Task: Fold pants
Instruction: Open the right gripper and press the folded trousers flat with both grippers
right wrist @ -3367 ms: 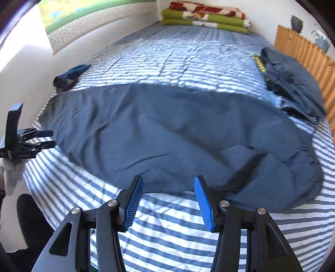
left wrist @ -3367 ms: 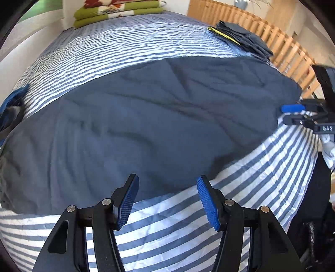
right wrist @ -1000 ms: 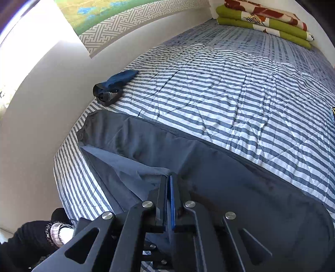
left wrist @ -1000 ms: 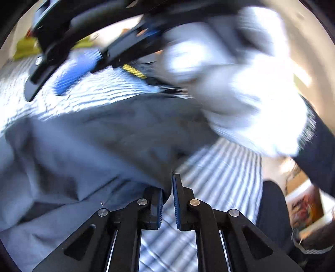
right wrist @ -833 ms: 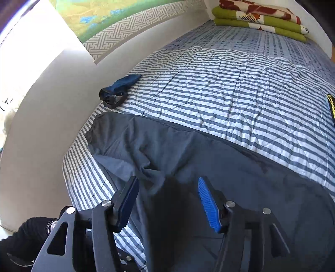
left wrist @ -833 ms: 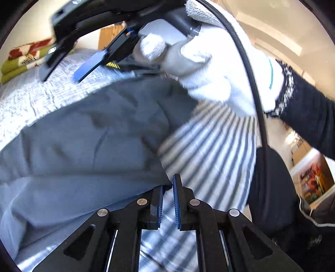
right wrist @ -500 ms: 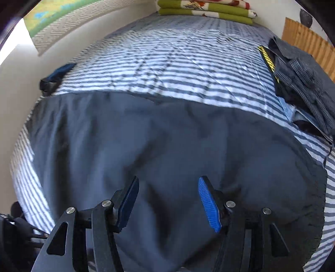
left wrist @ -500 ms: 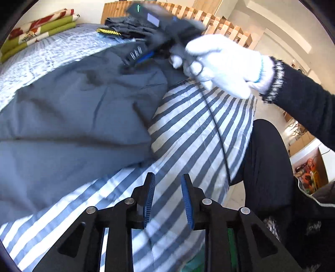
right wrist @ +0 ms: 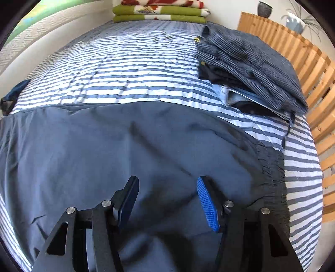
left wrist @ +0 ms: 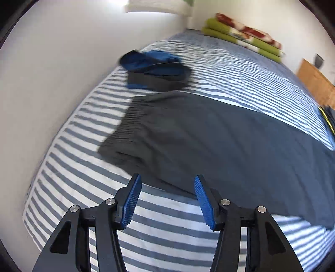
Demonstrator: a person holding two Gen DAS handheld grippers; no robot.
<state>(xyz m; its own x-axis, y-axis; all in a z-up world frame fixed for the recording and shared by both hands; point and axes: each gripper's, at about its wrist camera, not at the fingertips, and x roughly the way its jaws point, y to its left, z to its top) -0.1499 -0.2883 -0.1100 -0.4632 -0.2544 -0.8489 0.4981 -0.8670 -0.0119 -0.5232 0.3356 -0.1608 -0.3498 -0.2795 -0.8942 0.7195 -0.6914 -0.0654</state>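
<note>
Dark grey-blue pants (left wrist: 219,134) lie flat across the striped bed, with a gathered end (left wrist: 127,123) at the left near the wall. My left gripper (left wrist: 166,184) is open, hovering just in front of the pants' near edge with nothing between its fingers. In the right wrist view the same pants (right wrist: 117,146) fill the foreground, and a gathered elastic end (right wrist: 272,173) lies at the right. My right gripper (right wrist: 167,188) is open above the fabric, holding nothing.
A crumpled blue and dark garment (left wrist: 155,69) lies by the wall beyond the pants. A pile of dark clothes (right wrist: 251,60) sits at the right by a wooden slatted rail (right wrist: 314,69). Folded green and red blankets (right wrist: 159,12) are at the far end. Striped bedding (right wrist: 125,69) shows between them.
Both grippers were shut on the pants fabric a second ago and have since let go and opened. The left one swung toward the wall end, the right one toward the rail end.
</note>
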